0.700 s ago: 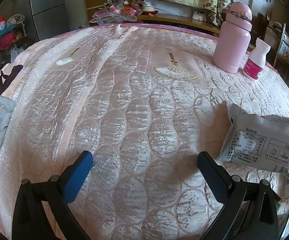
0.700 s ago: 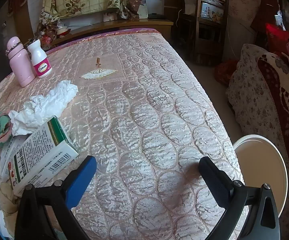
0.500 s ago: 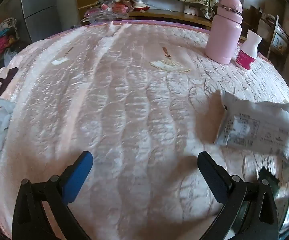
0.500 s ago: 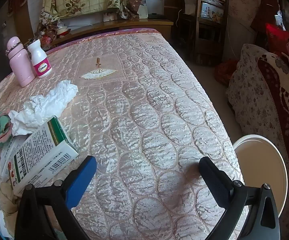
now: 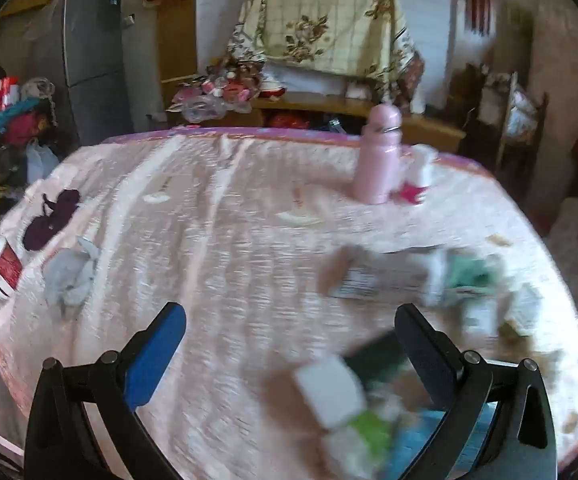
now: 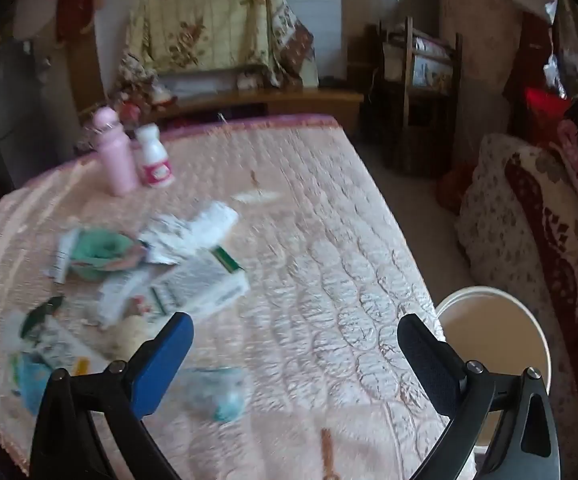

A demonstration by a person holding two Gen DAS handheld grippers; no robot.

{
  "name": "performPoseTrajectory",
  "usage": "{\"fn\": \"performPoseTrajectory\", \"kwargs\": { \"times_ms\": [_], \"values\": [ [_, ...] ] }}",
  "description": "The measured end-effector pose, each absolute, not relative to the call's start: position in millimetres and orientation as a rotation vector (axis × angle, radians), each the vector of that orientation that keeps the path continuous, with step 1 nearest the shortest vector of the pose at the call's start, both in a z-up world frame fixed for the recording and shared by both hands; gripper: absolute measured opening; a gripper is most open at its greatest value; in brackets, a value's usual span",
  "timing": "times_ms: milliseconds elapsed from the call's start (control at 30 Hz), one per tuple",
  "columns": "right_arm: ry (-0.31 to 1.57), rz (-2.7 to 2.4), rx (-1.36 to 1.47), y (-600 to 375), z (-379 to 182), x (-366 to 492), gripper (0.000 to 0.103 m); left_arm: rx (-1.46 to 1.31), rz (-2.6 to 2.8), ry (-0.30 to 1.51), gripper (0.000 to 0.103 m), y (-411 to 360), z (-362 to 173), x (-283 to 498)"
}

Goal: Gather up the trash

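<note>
Gaping empty, left claw point(image 5: 289, 340) and right claw point(image 6: 295, 340), white bucket point(image 6: 493, 336) beside bed, contents unclear.

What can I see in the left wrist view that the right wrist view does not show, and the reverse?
Only the left wrist view shows the grey cloth, the dark purple cloth and the grey fridge. Only the right wrist view shows the white bucket on the floor beside the bed. Both show the pink bottle, the small white bottle, the litter pile and open, empty jaws.
</note>
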State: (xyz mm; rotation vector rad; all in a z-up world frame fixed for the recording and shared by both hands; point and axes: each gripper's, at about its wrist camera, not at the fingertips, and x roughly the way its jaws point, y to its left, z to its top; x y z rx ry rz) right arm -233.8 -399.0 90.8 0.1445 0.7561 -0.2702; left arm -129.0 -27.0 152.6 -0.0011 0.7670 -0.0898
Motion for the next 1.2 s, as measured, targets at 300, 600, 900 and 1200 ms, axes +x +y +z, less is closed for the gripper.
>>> {"fn": "performPoseTrajectory", "kwargs": {
  "times_ms": [300, 600, 900, 1200],
  "values": [
    [0.573, -0.193, 0.178, -367.4, 159.5, -278.4, 0.103, -0.024, -0.189, 0.637, 0.103, -64.4, 170.7, -173.7],
    [0.529, -0.183, 0.164, -355.3, 174.1, -285.7, 0.103, -0.036, -0.214, 0.595, 0.103, -75.1, 169.3, -190.8],
    [0.507, -0.186, 0.144, -351.0, 177.4, -288.2, 0.103, -0.033, -0.211, 0.567, 0.103, -78.7, 168.5, -191.5],
    [0.498, -0.186, 0.150, -347.8, 177.2, -287.2, 0.103, -0.039, -0.210, 0.549, 0.103, -74.5, 164.1, -200.4]
  ]
}}
